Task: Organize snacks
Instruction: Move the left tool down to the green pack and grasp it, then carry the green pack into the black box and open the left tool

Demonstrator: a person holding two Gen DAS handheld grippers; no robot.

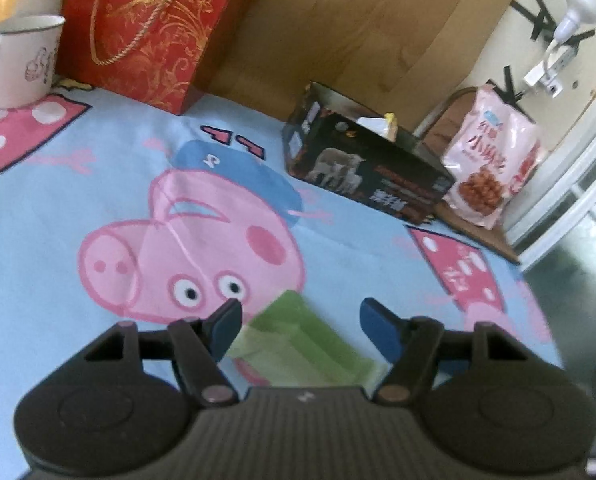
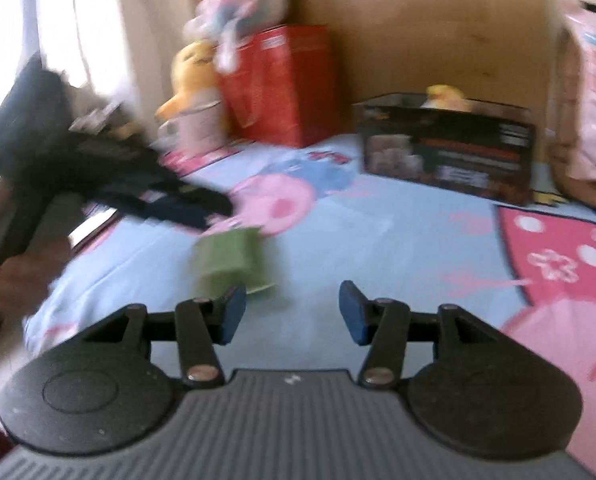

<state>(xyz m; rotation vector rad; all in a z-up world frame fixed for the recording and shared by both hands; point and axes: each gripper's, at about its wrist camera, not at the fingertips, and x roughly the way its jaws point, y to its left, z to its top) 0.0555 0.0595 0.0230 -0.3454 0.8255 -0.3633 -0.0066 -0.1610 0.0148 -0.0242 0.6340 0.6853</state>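
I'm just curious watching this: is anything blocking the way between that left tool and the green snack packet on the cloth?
Nothing visible. The green packet lies flat on the cartoon cloth, right in front of the left tool and partly between its open fingers. The black box stands farther back, with bare cloth between it and the packet.

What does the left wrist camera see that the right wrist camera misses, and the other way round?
Only the left wrist view shows a white wall lamp and, between its own open tongs, the green packet lying on the cloth.

Only the right wrist view shows the left tool from outside, gripped by a hand, plus something yellow poking from the black box. Its own tongs stand open, with nothing between them.

Both show the green packet, black box, red gift bag, white mug, pink snack bag and cartoon pig cloth.
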